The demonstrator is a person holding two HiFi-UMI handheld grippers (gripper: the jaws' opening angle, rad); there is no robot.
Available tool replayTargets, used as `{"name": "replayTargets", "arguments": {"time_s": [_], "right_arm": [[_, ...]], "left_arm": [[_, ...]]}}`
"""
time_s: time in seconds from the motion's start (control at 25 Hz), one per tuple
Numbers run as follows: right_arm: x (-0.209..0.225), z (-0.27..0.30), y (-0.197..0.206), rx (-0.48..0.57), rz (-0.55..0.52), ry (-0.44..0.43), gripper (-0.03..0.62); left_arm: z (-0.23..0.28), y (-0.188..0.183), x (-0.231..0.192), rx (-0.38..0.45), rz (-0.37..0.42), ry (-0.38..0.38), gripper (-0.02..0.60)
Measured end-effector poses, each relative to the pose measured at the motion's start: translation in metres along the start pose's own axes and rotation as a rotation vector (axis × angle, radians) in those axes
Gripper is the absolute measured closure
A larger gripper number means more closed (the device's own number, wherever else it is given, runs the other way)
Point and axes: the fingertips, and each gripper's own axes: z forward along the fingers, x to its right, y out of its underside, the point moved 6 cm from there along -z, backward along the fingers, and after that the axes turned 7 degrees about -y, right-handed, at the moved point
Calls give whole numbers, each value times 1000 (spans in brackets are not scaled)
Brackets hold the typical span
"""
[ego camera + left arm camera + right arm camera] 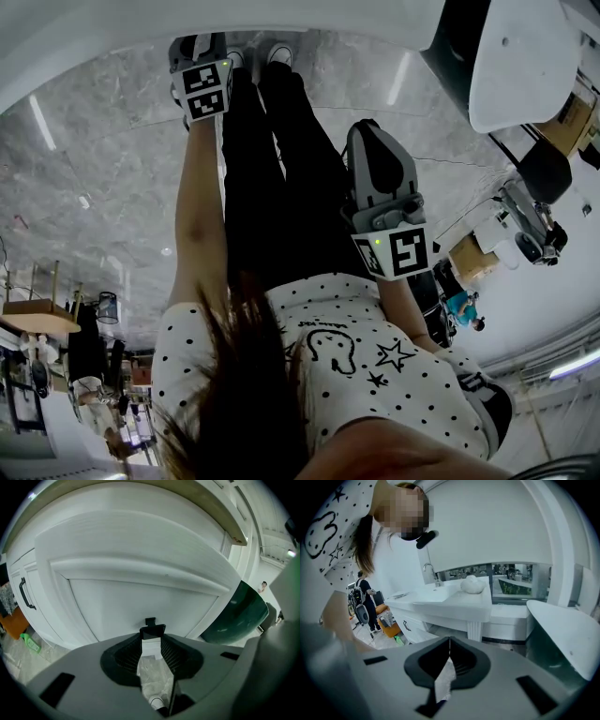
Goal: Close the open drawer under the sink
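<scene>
In the left gripper view a white panelled drawer front fills the frame, under the sink counter's edge. My left gripper is right up against it; its jaws stand a narrow gap apart, pinched on a small black handle at their tips. The head view has that gripper stretched out ahead of the person's shoes. My right gripper hangs by the person's leg, shut and empty. From there the white sink counter with its faucet lies some way off.
A cabinet door with a black handle is left of the drawer, with a green bottle on the floor below. A dark green tub-shaped thing stands to the right. A person with a backpack stands in the distance.
</scene>
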Motion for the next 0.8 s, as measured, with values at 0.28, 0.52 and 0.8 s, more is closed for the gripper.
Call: {"name": "replayTargets", "arguments": {"time_s": [0.28, 0.52, 0.8], "right_arm": [[3, 2, 1, -4, 6, 4, 580], [4, 4, -3, -6, 10, 4, 580], [5, 7, -1, -11, 11, 3, 580]], "left_arm": [[12, -13, 1, 23, -12, -5, 462], [16, -22, 2, 33, -18, -7, 462], [21, -23, 1, 37, -21, -6, 462]]}}
